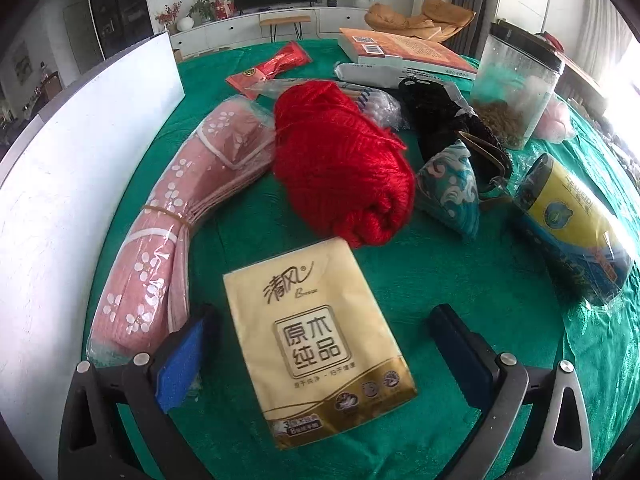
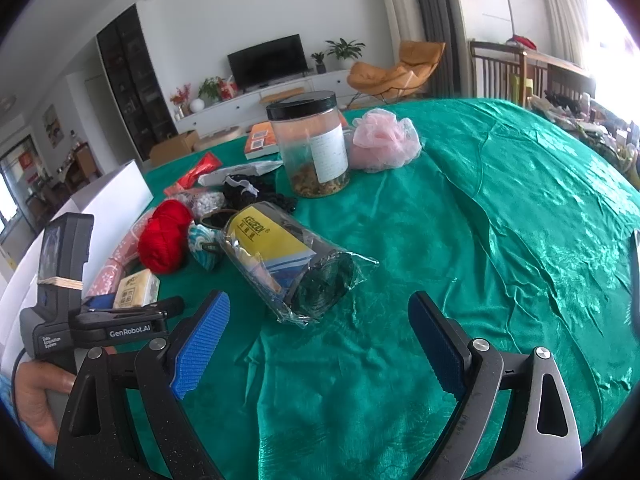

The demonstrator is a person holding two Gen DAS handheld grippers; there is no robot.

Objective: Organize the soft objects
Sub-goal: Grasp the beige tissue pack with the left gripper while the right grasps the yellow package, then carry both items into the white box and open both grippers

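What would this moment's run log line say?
left gripper: open, straddling tissue pack | right gripper: open, empty | red yarn: untouched

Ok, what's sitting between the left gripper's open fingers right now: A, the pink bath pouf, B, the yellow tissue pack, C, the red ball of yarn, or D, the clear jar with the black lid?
B: in the left wrist view the yellow tissue pack lies on the green tablecloth between the open fingers of the left gripper, which are not touching it.
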